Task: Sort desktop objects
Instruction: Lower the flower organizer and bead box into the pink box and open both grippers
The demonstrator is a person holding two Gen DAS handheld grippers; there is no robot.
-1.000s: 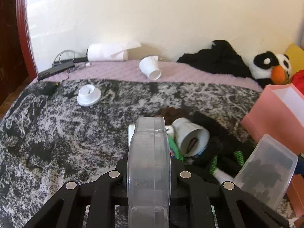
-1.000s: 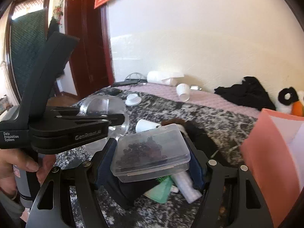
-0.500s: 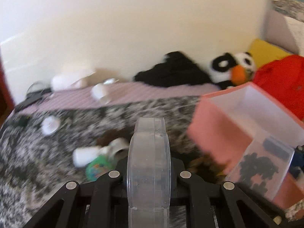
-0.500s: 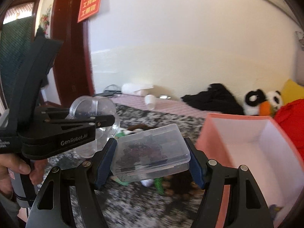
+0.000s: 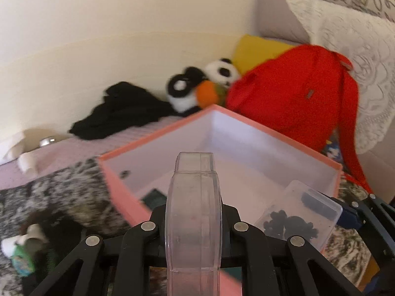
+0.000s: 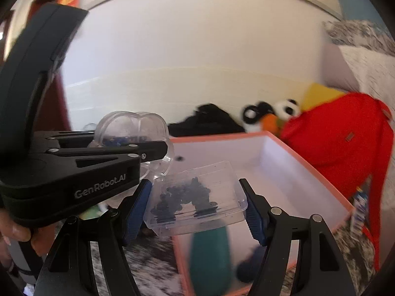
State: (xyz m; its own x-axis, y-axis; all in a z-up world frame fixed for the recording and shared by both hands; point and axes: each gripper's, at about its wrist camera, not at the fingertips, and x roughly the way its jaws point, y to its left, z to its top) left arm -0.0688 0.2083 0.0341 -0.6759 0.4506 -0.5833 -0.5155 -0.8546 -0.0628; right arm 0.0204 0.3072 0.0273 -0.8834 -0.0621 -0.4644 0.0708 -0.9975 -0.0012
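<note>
My left gripper [image 5: 193,224] is shut on a clear heart-shaped plastic case [image 5: 193,212], held edge-on above the near rim of a pink open box [image 5: 271,133]. The case also shows in the right wrist view [image 6: 133,133] between the left gripper's fingers. My right gripper [image 6: 196,204] is shut on a clear rectangular box of dark beads [image 6: 195,197], held over the pink box [image 6: 308,162]. The bead box also shows at the lower right of the left wrist view [image 5: 298,214]. A teal object [image 6: 212,254] and a dark item lie inside the pink box.
A red backpack [image 5: 296,93], a panda plush [image 5: 200,86], a yellow cushion and black cloth [image 5: 123,113] lie behind the box against the wall. Small items, including a white cup and a green thing [image 5: 22,259], lie on the speckled bedspread at left.
Both grippers have swung right with their loads, from over the clutter on the bedspread to above the pink box. The box now fills the middle of both views.
</note>
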